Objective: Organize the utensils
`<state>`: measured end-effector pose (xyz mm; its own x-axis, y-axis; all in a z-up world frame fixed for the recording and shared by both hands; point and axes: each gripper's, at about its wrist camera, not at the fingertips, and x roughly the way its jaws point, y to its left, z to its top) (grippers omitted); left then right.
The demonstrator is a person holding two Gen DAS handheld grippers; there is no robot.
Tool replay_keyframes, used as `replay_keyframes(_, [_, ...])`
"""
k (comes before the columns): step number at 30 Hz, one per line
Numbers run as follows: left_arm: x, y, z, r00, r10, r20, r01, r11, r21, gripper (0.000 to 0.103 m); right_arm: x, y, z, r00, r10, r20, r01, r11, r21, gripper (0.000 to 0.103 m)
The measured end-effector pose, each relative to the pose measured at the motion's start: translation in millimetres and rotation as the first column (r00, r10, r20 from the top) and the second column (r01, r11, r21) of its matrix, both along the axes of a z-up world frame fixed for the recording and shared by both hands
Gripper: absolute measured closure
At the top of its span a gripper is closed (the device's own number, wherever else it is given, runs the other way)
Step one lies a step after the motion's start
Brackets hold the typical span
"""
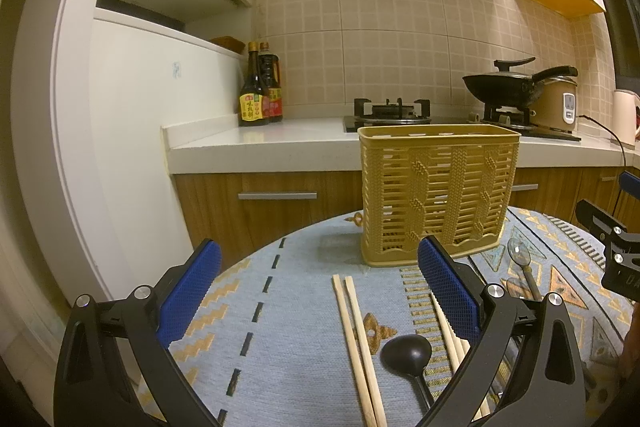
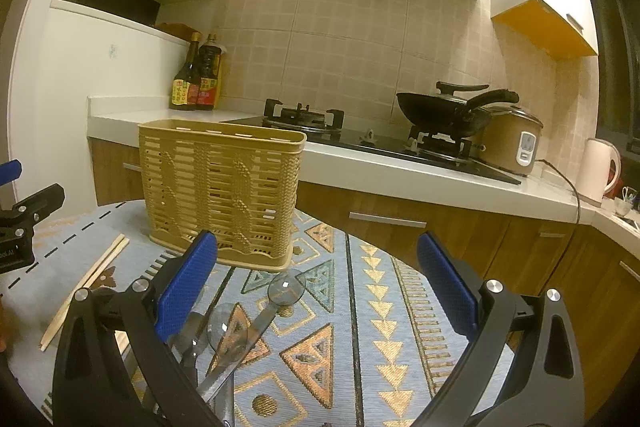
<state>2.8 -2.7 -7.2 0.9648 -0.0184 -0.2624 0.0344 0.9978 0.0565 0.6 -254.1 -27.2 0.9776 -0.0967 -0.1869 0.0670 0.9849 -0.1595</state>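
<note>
Nothing is sorted yet: your left gripper [image 1: 318, 291] and right gripper [image 2: 318, 291] hang with jaws wide and empty, chopsticks [image 1: 358, 347], black ladle [image 1: 406, 351] and clear spoons [image 2: 256, 311] lying on the table [image 2: 400, 307] before the basket [image 1: 438, 191].

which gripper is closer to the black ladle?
Left. The black ladle lies between the left gripper's open fingers; the right gripper is over the clear spoons, farther right.

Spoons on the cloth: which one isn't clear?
The black spoon, lying beside the chopsticks between the left gripper's open jaws. The other two spoons are clear plastic, near the right gripper.
</note>
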Motion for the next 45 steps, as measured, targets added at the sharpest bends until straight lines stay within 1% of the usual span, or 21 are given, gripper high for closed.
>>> replay_keyframes(12, [3.9,4.5,0.8,1.0,0.005,-0.018,-0.006,1.0,-0.019,0.008,5.6,6.1,-2.2,0.998,-0.048,-0.027,0.047,0.998,-0.05,0.008])
replay_keyframes(16, [15.4,17.0,-1.4,0.996,-0.003,-0.087,-0.005,0.997,-0.082,0.008,9.6,3.0,-2.5,0.997,-0.07,-0.045,0.068,0.997,-0.04,0.008])
replay_keyframes(18, [24.9,25.9,-4.4,0.989,-0.037,-0.143,0.019,0.991,-0.131,0.008,13.0,-2.0,-3.4,0.995,-0.05,-0.085,0.049,0.999,-0.01,0.008])
replay_keyframes(19, [32.1,30.7,-7.9,0.978,-0.083,-0.192,0.05,0.984,-0.17,0.01,14.4,-2.2,-4.1,0.993,-0.047,-0.108,0.047,0.999,0.001,0.008])
replay_keyframes(21, [41.7,36.6,-12.7,0.96,-0.106,-0.26,0.053,0.977,-0.205,0.016,17.7,-6.2,-4.1,0.99,-0.037,-0.135,0.04,0.999,0.017,0.008])
replay_keyframes(22, [46.1,41.1,-14.4,0.947,-0.128,-0.295,0.06,0.972,-0.227,0.016,19.4,-8.0,-4.1,0.989,-0.034,-0.147,0.039,0.999,0.028,0.008])
replay_keyframes(24, [49.2,49.1,-13.1,0.93,-0.168,-0.327,0.081,0.961,-0.264,0.016,24.3,-16.1,-2.9,0.983,-0.016,-0.185,0.029,0.997,0.072,0.008])
replay_keyframes(26, [53.6,51.1,-8.6,0.91,-0.19,-0.368,0.096,0.961,-0.259,0.016,30.3,-24.3,-1.4,0.973,0.004,-0.233,0.025,0.992,0.121,0.008])
replay_keyframes(27, [57.9,50.6,-6.7,0.896,-0.197,-0.398,0.102,0.963,-0.248,0.02,35.6,-28.7,1.0,0.962,0.027,-0.273,0.013,0.99,0.143,0.008])
replay_keyframes(28, [64.3,50.3,-6.6,0.876,-0.211,-0.434,0.111,0.963,-0.244,0.028,38.5,-30.6,2.9,0.956,0.038,-0.292,0.007,0.989,0.151,0.008])
replay_keyframes(30, [78.2,52.6,-9.9,0.83,-0.257,-0.495,0.121,0.95,-0.289,0.043,42.1,-33.9,9.7,0.947,0.048,-0.318,0.002,0.988,0.154,0.01])
replay_keyframes(31, [85.6,51.7,-12.9,0.811,-0.276,-0.516,0.122,0.942,-0.313,0.044,45.0,-36.5,16.5,0.941,0.052,-0.334,0.0,0.988,0.153,0.013])
replay_keyframes(32, [94.2,52.3,-17.4,0.782,-0.305,-0.544,0.123,0.93,-0.345,0.045,47.3,-38.6,20.4,0.935,0.063,-0.35,-0.008,0.987,0.158,0.016])
replay_keyframes(33, [100.0,51.9,-20.8,0.764,-0.318,-0.562,0.123,0.926,-0.357,0.048,49.6,-40.3,23.2,0.928,0.075,-0.365,-0.015,0.986,0.164,0.02])
replay_keyframes(34, [105.4,50.2,-24.4,0.751,-0.317,-0.58,0.124,0.929,-0.348,0.053,53.3,-42.6,26.8,0.917,0.092,-0.389,-0.025,0.984,0.176,0.028])
replay_keyframes(35, [110.0,47.0,-29.7,0.74,-0.296,-0.604,0.118,0.941,-0.317,0.058,56.1,-43.4,28.6,0.907,0.102,-0.408,-0.03,0.983,0.179,0.032])
replay_keyframes(36, [113.7,44.2,-34.7,0.727,-0.281,-0.626,0.112,0.949,-0.296,0.069,58.2,-43.5,29.7,0.898,0.109,-0.426,-0.035,0.983,0.178,0.036])
replay_keyframes(37, [117.2,41.5,-40.4,0.708,-0.28,-0.648,0.11,0.951,-0.29,0.076,62.0,-43.3,29.8,0.885,0.119,-0.449,-0.043,0.983,0.177,0.041])
replay_keyframes(38, [119.6,40.3,-42.7,0.696,-0.281,-0.661,0.11,0.951,-0.289,0.077,64.6,-43.1,28.8,0.876,0.126,-0.466,-0.047,0.983,0.176,0.043])
replay_keyframes(41, [123.1,35.8,-48.5,0.686,-0.281,-0.671,0.127,0.954,-0.27,0.077,72.4,-41.5,22.6,0.844,0.156,-0.513,-0.066,0.98,0.188,0.046])
replay_keyframes(45, [125.3,32.5,-50.5,0.694,-0.27,-0.667,0.134,0.959,-0.248,0.077,77.7,-38.3,12.9,0.818,0.183,-0.546,-0.081,0.975,0.207,0.046])
